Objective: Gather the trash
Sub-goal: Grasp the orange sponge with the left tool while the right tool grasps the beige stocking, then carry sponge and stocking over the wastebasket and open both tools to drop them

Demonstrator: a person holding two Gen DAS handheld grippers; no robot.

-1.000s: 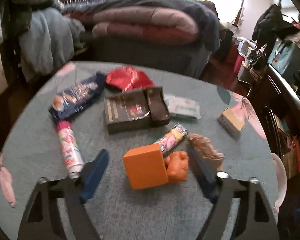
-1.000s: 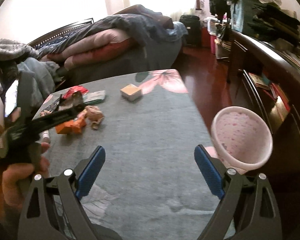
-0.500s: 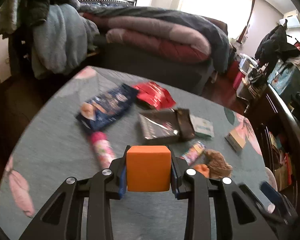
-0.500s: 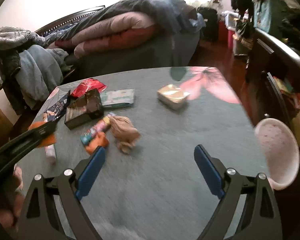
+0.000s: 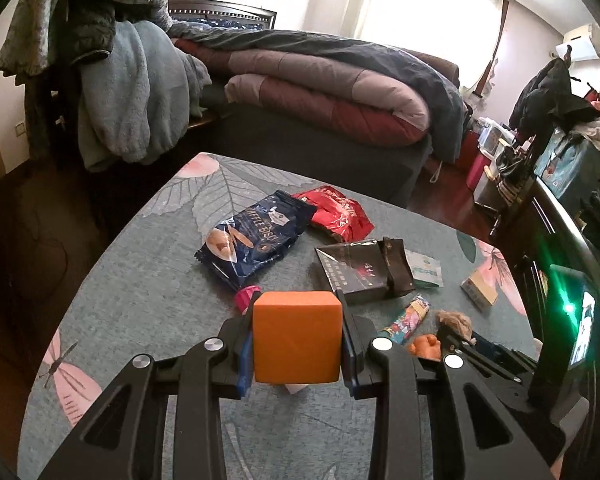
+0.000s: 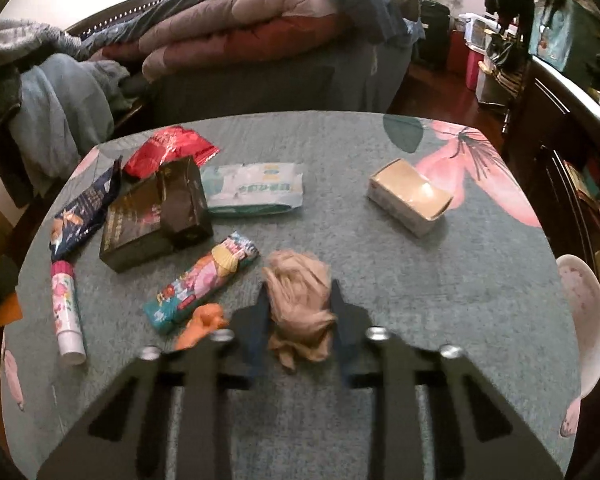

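While the left gripper (image 5: 298, 344) clamps the orange box (image 5: 298, 338) at lower centre of its view, clear of the table (image 5: 140, 300) it lay on a second ago, the right gripper (image 6: 300, 312) has just been closing around the brown wad (image 6: 300, 304) at lower centre of its own view. Its jaws, wide apart and empty half a second ago, now stand narrow with the wad between them, seemingly pinched, and the wad rests on the cloth. Both hands thus look loaded, so a drop-off seems next. Beside the wad lie an orange scrap (image 6: 202, 324) and a candy wrapper (image 6: 202, 282); the pink bin (image 6: 584, 316) shows at the right edge.
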